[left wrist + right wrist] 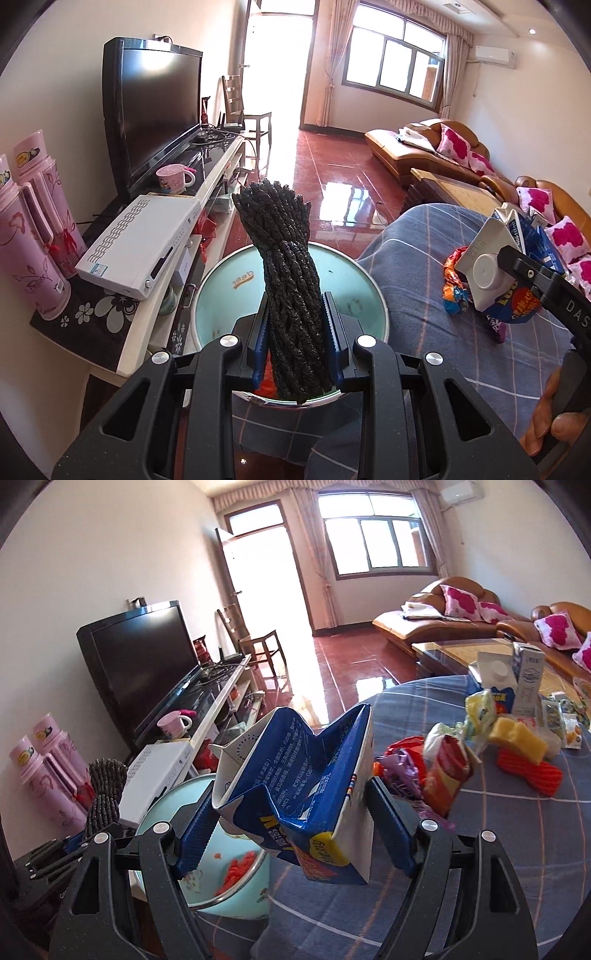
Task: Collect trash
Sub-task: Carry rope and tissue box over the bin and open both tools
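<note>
Over the pale green basin (221, 291) at the table's edge, I am holding a black foam net roll (291, 295) clamped upright in my left gripper (295, 332), ready to drop it. My right gripper (291, 823) is squeezing a crushed blue carton (295, 775) beside the basin, awaiting its turn.
</note>
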Demonstrator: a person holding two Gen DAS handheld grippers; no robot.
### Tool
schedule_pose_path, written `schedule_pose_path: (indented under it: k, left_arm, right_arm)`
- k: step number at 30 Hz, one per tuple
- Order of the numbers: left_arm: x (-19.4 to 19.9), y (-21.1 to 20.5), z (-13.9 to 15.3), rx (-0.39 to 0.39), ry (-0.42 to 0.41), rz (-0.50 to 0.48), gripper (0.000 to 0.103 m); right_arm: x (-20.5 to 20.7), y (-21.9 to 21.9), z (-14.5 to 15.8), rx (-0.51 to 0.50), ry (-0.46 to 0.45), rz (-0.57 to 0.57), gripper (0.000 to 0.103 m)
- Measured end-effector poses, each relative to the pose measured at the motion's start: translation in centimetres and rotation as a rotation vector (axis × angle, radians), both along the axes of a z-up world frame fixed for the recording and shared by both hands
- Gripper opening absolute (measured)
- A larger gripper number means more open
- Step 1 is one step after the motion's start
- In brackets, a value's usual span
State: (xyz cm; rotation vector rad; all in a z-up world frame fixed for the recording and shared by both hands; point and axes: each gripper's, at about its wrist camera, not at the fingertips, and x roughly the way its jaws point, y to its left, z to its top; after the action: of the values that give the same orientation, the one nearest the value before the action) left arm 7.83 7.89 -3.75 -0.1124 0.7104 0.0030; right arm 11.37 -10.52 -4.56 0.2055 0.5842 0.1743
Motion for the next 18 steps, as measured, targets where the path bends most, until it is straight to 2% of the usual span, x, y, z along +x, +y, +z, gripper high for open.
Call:
schedule_pose_path:
  k: [7, 13, 18]
  left_arm:
    - [0.2, 2.3, -1.1, -0.002, 0.030, 0.027, 0.027]
    - [1.1, 3.2, -2.9, -0.014, 0.087, 0.029, 0.027]
    - [1.5, 3.0, -4.0, -0.019, 0.117, 0.013, 0.027]
  right_arm:
    - [1.3, 4.0, -0.6, -0.030, 0.021, 0.082, 0.078]
    - [3.0, 6.8, -2.2, -0.029, 0.082, 0.157, 0.078]
    - [4.9, 7.6, -3.7, 0.037, 0.143, 0.233, 0.077]
